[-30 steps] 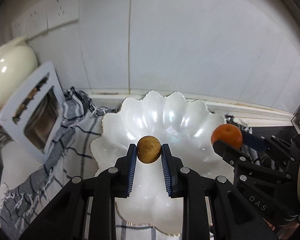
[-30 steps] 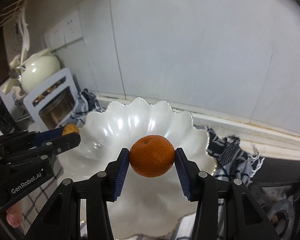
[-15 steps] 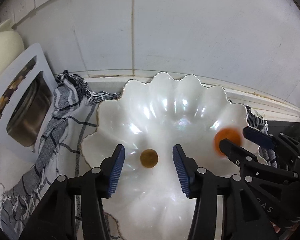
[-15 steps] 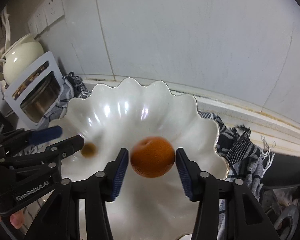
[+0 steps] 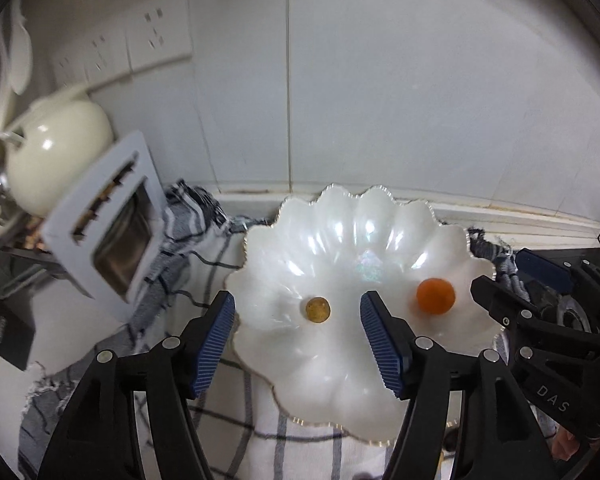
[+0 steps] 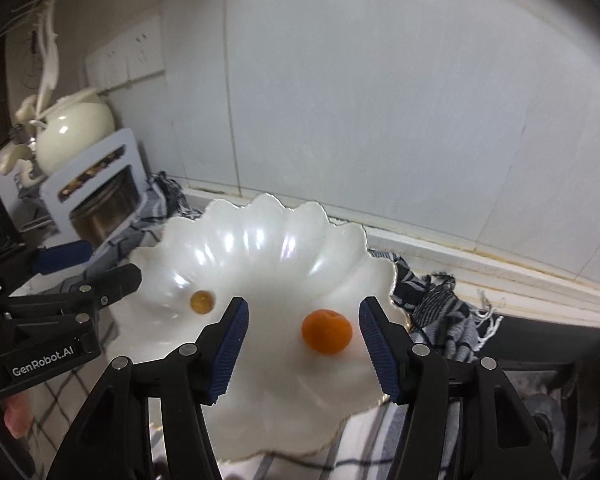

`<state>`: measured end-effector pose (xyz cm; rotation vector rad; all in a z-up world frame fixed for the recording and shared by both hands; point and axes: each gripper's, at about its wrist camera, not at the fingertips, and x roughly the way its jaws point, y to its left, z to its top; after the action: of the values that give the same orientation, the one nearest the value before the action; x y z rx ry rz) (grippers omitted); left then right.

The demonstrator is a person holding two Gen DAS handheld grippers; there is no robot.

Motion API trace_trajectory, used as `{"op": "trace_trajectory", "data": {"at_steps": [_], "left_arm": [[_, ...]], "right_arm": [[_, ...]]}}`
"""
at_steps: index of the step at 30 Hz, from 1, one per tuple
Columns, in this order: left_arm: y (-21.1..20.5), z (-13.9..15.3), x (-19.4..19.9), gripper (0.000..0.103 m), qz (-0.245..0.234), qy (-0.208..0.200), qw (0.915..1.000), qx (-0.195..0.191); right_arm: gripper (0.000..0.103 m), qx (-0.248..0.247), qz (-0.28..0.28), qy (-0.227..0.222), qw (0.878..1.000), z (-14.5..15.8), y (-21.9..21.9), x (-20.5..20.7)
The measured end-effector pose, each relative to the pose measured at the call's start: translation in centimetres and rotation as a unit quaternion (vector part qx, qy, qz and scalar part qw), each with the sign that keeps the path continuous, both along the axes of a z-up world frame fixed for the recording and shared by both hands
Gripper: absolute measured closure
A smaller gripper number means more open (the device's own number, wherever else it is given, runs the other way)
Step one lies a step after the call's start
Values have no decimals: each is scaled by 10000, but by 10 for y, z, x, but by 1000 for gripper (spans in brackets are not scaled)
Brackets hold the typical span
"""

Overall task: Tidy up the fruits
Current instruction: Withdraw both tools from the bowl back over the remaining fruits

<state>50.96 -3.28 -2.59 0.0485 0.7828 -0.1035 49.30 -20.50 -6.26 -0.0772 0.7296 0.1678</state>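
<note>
A white shell-shaped bowl [image 5: 352,232] [image 6: 260,240] sits on a checked cloth. A small brown-yellow fruit [image 5: 318,310] [image 6: 202,302] lies in the bowl's left half. An orange [image 5: 435,296] [image 6: 326,331] lies in its right half. My left gripper [image 5: 297,300] [image 6: 110,261] hovers over the small fruit with its jaws opening; the pads stand clear of the fruit. My right gripper [image 6: 304,304] [image 5: 500,270] is open above the orange, and neither pad touches it.
The checked cloth [image 5: 188,248] spreads under and left of the bowl. A white slotted box [image 5: 108,228] and a cream teapot [image 5: 56,152] stand at the left, below wall sockets [image 5: 156,40]. The tiled wall is close behind. A dark stove top [image 6: 560,360] lies at the right.
Both grippers opened and let go of their fruits, which now lie in the bowl. Both grippers have pulled back and up from the bowl.
</note>
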Motion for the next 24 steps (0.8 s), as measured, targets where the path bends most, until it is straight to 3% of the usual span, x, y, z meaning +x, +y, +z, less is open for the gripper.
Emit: {"op": "trace_trajectory", "data": {"at_steps": [15, 24], "left_arm": [[7, 46, -108, 32, -202, -716, 9971, 127], [6, 58, -166, 31, -324, -1067, 9935, 212]], "right_arm": [[44, 128, -200, -749, 9969, 53, 1, -105], [44, 441, -225, -913, 9946, 60, -2, -160]]}}
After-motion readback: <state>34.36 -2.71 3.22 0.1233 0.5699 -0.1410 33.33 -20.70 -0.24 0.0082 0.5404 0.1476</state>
